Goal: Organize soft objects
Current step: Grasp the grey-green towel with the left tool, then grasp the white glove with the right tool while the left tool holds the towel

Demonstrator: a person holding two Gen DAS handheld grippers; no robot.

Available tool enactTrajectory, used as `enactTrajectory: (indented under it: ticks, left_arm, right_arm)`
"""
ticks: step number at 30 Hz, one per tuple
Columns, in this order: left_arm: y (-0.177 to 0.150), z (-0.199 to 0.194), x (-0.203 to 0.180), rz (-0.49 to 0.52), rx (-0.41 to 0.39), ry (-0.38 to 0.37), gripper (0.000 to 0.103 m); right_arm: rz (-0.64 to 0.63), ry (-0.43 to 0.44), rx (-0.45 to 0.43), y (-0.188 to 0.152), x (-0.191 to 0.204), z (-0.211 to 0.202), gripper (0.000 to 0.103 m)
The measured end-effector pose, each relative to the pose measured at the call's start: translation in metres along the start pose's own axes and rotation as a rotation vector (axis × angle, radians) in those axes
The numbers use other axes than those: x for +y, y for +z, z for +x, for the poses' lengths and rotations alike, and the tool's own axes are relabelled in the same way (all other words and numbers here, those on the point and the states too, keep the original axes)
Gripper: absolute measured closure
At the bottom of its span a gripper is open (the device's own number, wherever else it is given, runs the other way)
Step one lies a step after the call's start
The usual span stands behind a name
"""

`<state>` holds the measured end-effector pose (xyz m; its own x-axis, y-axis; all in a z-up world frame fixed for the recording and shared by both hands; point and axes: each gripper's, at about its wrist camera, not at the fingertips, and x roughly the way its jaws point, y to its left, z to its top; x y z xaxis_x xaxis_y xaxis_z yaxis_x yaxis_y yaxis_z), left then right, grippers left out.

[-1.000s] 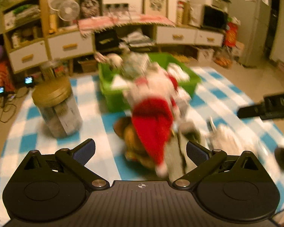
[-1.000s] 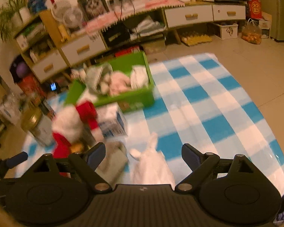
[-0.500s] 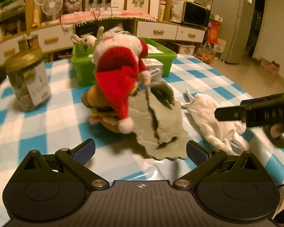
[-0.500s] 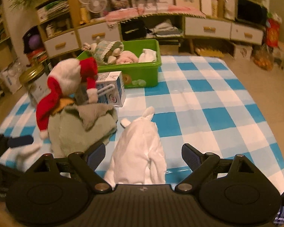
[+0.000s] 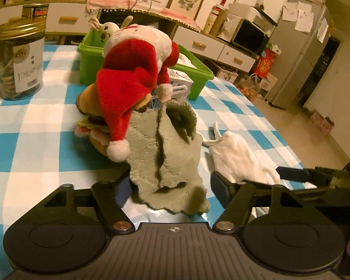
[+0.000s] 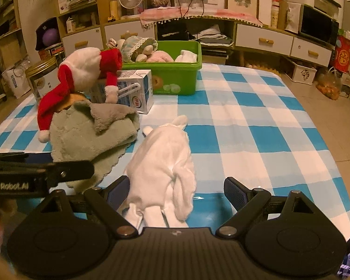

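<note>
1. Left gripper (image 5: 169, 187): fingers closing around the grey-green towel (image 5: 165, 149), not yet pressing it.
2. Right gripper (image 6: 175, 191): fingers wide, straddling the white cloth (image 6: 163, 161) on the table (image 6: 256, 126).

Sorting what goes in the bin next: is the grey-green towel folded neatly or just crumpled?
Crumpled. The grey-green towel lies in a loose heap on the checked tablecloth, edges ragged, one flap turned over on top.
</note>
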<state>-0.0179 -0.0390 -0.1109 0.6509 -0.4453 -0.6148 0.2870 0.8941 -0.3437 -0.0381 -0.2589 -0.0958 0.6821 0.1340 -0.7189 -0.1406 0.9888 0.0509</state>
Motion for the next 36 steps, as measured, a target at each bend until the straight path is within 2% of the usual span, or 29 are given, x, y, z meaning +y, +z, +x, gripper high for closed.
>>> enactTrajectory:
  ticks: [3, 9, 13, 16, 20, 22, 24, 27, 36]
  left_arm:
    - [0.002, 0.001, 0.003, -0.033, -0.002, 0.005, 0.041]
    - [0.006, 0.003, 0.011, -0.088, 0.01, -0.002, 0.058]
    - [0.008, 0.003, 0.013, -0.097, 0.02, -0.017, 0.072]
    - [0.009, 0.003, 0.011, -0.089, 0.03, -0.031, 0.086]
    - [0.009, 0.0, 0.008, -0.064, 0.028, -0.041, 0.094]
    - [0.01, -0.001, 0.005, -0.05, 0.025, -0.047, 0.095]
    - [0.011, -0.004, 0.001, -0.034, 0.02, -0.055, 0.096]
    - [0.012, -0.008, -0.004, 0.0, 0.006, -0.069, 0.097]
    - [0.014, -0.022, -0.024, 0.103, -0.047, -0.103, 0.098]
  right_arm:
    - [-0.009, 0.004, 0.002, -0.001, 0.002, 0.001, 0.031]
    - [-0.024, 0.011, 0.003, -0.003, 0.006, 0.003, 0.031]
    - [-0.048, 0.018, 0.001, -0.004, 0.01, 0.005, 0.031]
    - [-0.06, 0.021, -0.001, -0.006, 0.013, 0.005, 0.033]
    - [-0.067, 0.032, -0.003, -0.005, 0.013, 0.004, 0.046]
    - [-0.065, 0.042, 0.004, -0.004, 0.013, 0.004, 0.057]
    - [-0.055, 0.061, 0.012, -0.002, 0.012, 0.004, 0.076]
    - [-0.043, 0.072, 0.004, 0.001, 0.011, 0.001, 0.085]
    - [-0.015, 0.086, -0.03, 0.009, 0.009, -0.008, 0.089]
